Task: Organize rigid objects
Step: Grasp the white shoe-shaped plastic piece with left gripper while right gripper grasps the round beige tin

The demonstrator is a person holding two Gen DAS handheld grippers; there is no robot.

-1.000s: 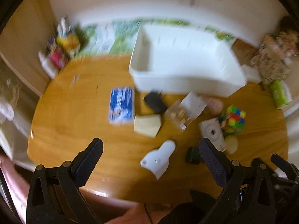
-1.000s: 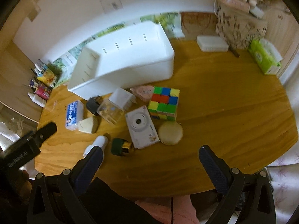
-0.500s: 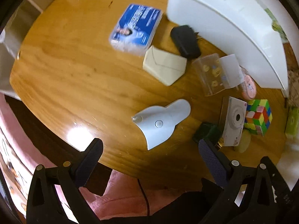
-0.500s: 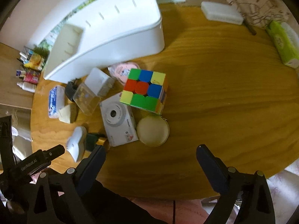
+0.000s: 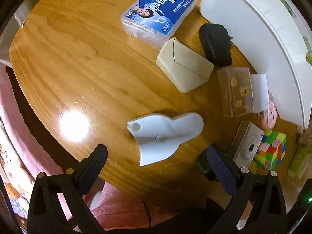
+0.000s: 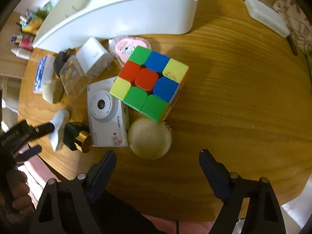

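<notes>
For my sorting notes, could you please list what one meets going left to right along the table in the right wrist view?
Blue-labelled box → clear plastic case → white toy camera → colour cube → white rectangular box.

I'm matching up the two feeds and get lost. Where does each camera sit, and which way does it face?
Left wrist: on the left gripper, facing down at the white holder; open jaws, pink-clad lap below.
Right wrist: on the right gripper, facing down near the round compact; jaws closing, nothing between; left gripper at left edge.
Shared: puzzle cube, toy camera, white bin.
</notes>
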